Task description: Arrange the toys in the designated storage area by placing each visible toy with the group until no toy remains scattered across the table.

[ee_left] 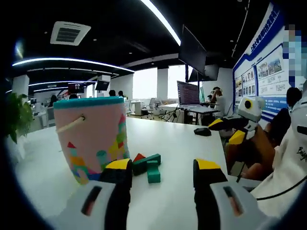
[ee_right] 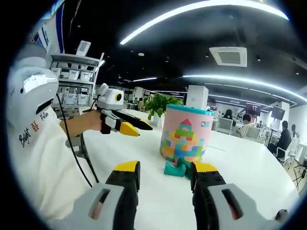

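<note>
blocks: green blocks (ee_left: 149, 167) and a red triangle block (ee_left: 139, 156) are seen on the white tabletop (ee_left: 182, 143), touching the base of the pink bucket (ee_left: 91, 139), on its right side in the left gripper view.
block axis: the longest green block lies flat; its long axis runs left-right across the left gripper view, one end at the bucket. A shorter green piece lies across it, pointing toward the camera.
right view blocks: the same cluster is seen as a teal lump (ee_right: 175, 168) in front of the bucket (ee_right: 186, 134); individual axes cannot be told there, and part is hidden by the jaw.
bucket: upright, teal rim, rope handle, block-castle print.
left claw (ee_left: 163, 173): spread, nothing between the jaws, held low over the tabletop just short of the blocks.
right claw (ee_right: 164, 176): spread, empty, aimed at bucket and blocks.
cross-view: the right claw is seen at the right edge of the left gripper view (ee_left: 229, 130), held by a hand; the left claw is seen in the right gripper view (ee_right: 128, 124), raised left of the bucket.
left view extras: wall posters, monitor (ee_left: 188, 93), dark object (ee_left: 202, 131) on the far tabletop.
right view extras: potted plant (ee_right: 158, 105) behind the bucket, shelving (ee_right: 76, 76), a white sleeve (ee_right: 38, 143).
</note>
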Available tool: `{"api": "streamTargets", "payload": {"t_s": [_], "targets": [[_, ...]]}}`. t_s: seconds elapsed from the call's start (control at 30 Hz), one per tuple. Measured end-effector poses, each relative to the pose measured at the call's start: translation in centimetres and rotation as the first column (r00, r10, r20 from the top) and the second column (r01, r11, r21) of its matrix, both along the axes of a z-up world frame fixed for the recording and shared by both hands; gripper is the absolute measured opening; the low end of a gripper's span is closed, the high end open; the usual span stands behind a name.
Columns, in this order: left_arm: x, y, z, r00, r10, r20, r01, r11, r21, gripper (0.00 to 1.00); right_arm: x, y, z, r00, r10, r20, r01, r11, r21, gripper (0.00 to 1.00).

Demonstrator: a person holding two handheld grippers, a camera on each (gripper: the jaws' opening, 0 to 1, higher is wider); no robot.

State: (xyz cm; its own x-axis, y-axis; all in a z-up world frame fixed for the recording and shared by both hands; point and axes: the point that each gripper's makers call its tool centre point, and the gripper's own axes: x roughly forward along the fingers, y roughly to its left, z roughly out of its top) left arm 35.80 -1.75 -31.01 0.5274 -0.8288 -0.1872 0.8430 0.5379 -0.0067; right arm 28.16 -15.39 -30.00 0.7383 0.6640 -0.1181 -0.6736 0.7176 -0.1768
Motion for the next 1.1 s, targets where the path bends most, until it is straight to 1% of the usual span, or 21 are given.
{"api": "streamTargets", "payload": {"t_s": [0.07,0.1,0.13,0.17,0.23,0.3,0.33,0.37,0.43,0.53,0.63,0.73,0.8,0.87,0.93,1.1], "targets": [[0.2,0.0,-0.2,1.000,0.014,0.012,-0.014,1.000,0.010,0.53,-0.1,0.1,-0.1,1.000,0.007,-0.003,-0.007,1.000,-0.004,0.42],[0.4,0.0,-0.2,1.000,0.021,0.018,-0.022,1.000,0.017,0.53,-0.5,0.4,-0.5,0.999,0.036,-0.009,-0.036,0.999,-0.016,0.42],[0.4,-0.1,-0.3,1.000,0.020,0.020,-0.020,1.000,0.020,0.53,-0.5,0.5,-0.8,0.999,0.038,-0.027,-0.038,0.999,-0.017,0.41],[0.4,-0.2,-0.4,1.000,0.016,0.022,-0.016,1.000,0.023,0.53,-0.4,0.5,-1.0,0.999,0.033,-0.029,-0.034,0.999,-0.020,0.41],[0.3,-0.5,-0.7,1.000,0.009,0.012,-0.009,1.000,0.024,0.53,0.0,0.1,-1.5,0.999,0.004,-0.032,-0.006,0.999,-0.040,0.40],[0.3,-0.7,-1.3,1.000,0.006,0.005,-0.006,0.999,0.037,0.53,0.9,-1.3,-1.7,0.997,-0.068,-0.031,0.067,0.997,-0.043,0.39],[0.3,-0.8,-1.5,1.000,0.005,-0.020,-0.004,1.000,0.030,0.54,1.3,-1.9,-1.9,0.995,-0.099,-0.032,0.097,0.994,-0.050,0.39],[0.2,-1.0,-1.4,0.999,0.001,-0.044,-0.001,1.000,0.000,0.56,1.5,-2.2,-1.9,0.994,-0.106,-0.034,0.105,0.993,-0.045,0.39],[0.4,-1.0,-1.4,0.999,0.002,-0.044,-0.003,1.000,-0.006,0.56,1.6,-2.5,-1.9,0.993,-0.112,-0.043,0.111,0.994,-0.024,0.39],[0.9,-0.9,-1.6,0.999,0.028,-0.019,-0.028,1.000,0.006,0.56,1.5,-2.4,-1.8,0.993,-0.107,-0.044,0.106,0.994,-0.013,0.39],[1.1,-0.9,-1.8,0.999,0.038,-0.024,-0.038,0.999,0.005,0.55,1.5,-2.5,-1.7,0.993,-0.116,-0.037,0.116,0.993,-0.016,0.39],[0.9,-1.3,-1.9,0.999,0.031,-0.028,-0.031,0.999,0.016,0.55,1.6,-2.4,-1.6,0.993,-0.111,-0.034,0.111,0.994,-0.001,0.38],[0.6,-1.6,-1.8,1.000,0.028,-0.013,-0.027,0.999,0.022,0.55,1.4,-2.2,-1.5,0.994,-0.101,-0.031,0.102,0.995,0.000,0.38],[0.4,-2.0,-1.7,1.000,0.022,-0.001,-0.022,0.999,0.030,0.55,1.0,-1.6,-1.3,0.997,-0.072,-0.022,0.072,0.997,-0.002,0.38],[0.0,-2.3,-1.8,1.000,0.019,-0.001,-0.019,0.999,0.036,0.55,0.7,-1.2,-1.1,0.998,-0.061,-0.021,0.061,0.998,-0.001,0.38],[0.0,-1.5,-1.8,1.000,0.023,-0.003,-0.023,0.999,0.045,0.57,0.4,-0.3,-1.1,0.999,-0.031,-0.013,0.031,0.999,-0.016,0.38]]}}
